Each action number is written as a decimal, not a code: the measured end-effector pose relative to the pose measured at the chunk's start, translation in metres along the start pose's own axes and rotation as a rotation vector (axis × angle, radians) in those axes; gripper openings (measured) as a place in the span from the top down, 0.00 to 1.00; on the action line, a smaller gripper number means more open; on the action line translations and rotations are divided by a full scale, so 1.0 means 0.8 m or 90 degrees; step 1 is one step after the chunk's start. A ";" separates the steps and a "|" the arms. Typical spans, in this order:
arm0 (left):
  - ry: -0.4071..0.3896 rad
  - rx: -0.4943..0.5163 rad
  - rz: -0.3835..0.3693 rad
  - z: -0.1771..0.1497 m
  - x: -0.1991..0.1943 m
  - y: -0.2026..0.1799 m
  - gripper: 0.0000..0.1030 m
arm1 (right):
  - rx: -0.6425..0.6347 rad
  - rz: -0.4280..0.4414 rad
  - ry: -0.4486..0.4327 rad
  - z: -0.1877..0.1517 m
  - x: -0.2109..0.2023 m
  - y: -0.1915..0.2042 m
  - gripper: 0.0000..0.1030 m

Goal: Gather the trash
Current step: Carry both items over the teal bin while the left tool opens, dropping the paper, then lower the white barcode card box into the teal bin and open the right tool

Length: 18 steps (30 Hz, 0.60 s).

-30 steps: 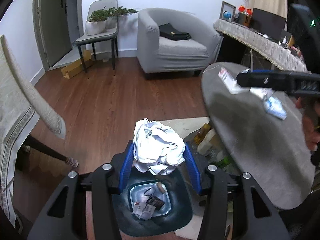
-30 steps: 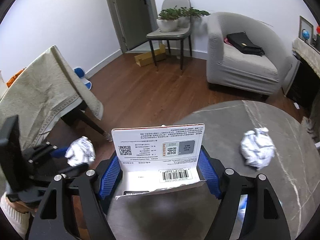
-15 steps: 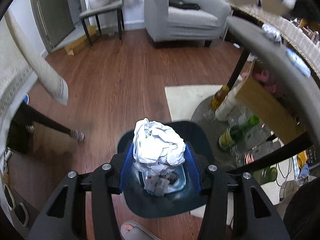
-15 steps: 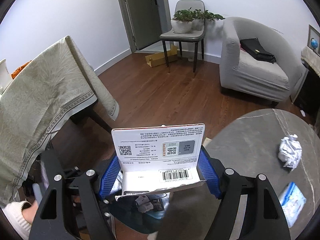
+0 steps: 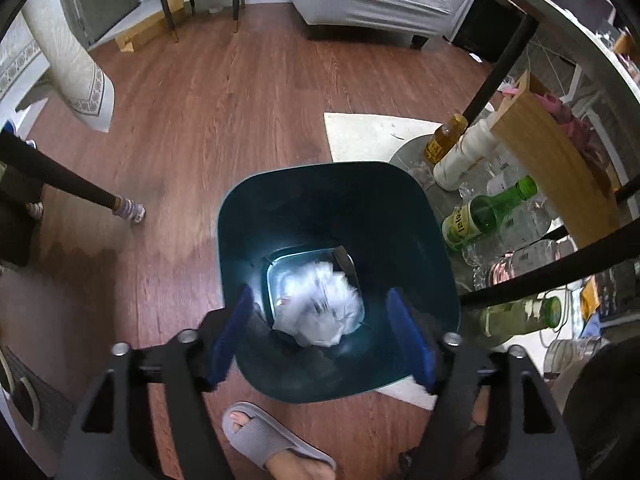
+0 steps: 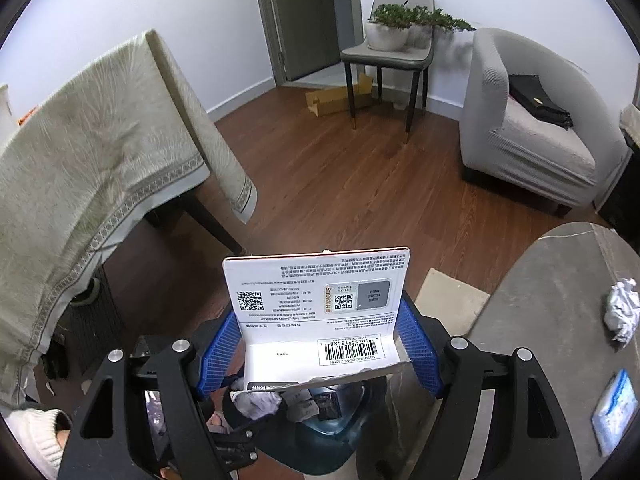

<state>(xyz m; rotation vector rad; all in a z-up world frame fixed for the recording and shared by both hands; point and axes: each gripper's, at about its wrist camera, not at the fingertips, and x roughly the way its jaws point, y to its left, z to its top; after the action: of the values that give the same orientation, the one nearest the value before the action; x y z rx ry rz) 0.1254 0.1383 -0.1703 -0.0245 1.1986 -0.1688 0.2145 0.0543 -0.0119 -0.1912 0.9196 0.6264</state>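
The paper ball (image 5: 320, 304) now lies blurred in the bottom of the bin (image 5: 416, 216), low centre of the left view; half a second ago it sat clamped between my left fingers above the bin mouth. So that piece is dropped and counts as collected, joining the scraps already down there.

My left gripper (image 5: 322, 332) hangs over the bin with its blue pads (image 5: 230, 332) spread wide and nothing between them. It has also sunk closer to the bin, which now fills the middle of that view.

My right gripper (image 6: 320, 344) keeps its narrow hold on the card (image 6: 320, 304), a white printed package back with barcode, standing upright between the pads at centre frame. Below it, at the bottom of the right view, I see the bin (image 6: 320, 452) with the ball (image 6: 256, 400) inside, so I judge the card is nearly above the opening and is next to go.

Further out, on the grey table (image 6: 520, 320) at the right edge, a second crumpled wad (image 6: 622, 308) and a blue packet (image 6: 614, 412) lie apart from each other, still to be fetched. Bottles (image 5: 480, 216) crowd the floor just right of the bin, and my slipper (image 5: 272, 440) is just below it.
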 end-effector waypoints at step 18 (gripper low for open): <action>-0.080 -0.043 0.043 0.001 -0.083 0.055 0.39 | -0.032 -0.014 0.078 -0.024 0.088 0.041 0.27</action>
<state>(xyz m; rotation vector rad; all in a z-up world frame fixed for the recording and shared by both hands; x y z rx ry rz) 0.1079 0.1910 -0.1137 -0.0524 1.0783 -0.0661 0.2138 0.1025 -0.0753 -0.2864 1.0197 0.6227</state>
